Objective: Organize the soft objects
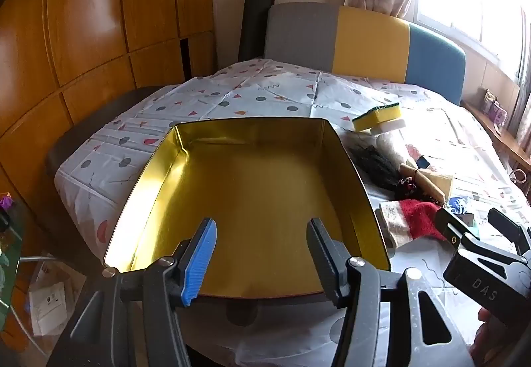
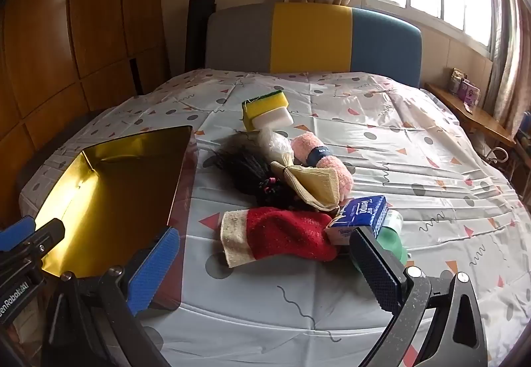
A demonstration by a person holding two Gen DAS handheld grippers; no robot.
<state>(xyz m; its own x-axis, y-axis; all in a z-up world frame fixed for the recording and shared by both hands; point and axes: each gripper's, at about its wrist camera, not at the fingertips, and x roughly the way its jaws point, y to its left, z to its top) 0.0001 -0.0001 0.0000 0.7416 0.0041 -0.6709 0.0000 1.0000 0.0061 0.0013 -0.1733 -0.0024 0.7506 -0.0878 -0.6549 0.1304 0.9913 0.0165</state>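
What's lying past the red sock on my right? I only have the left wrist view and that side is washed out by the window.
Observer: A blue Tempo tissue pack sits right beside the red sock, touching its toe end.
Operator: Anything behind the tissues?
Observer: A pink rolled towel with a dark band, lying behind the yellow cloth.
Operator: Is the right gripper holding anything?
Observer: No, the right gripper is open, hovering near the sock, with the gold tin to its left.
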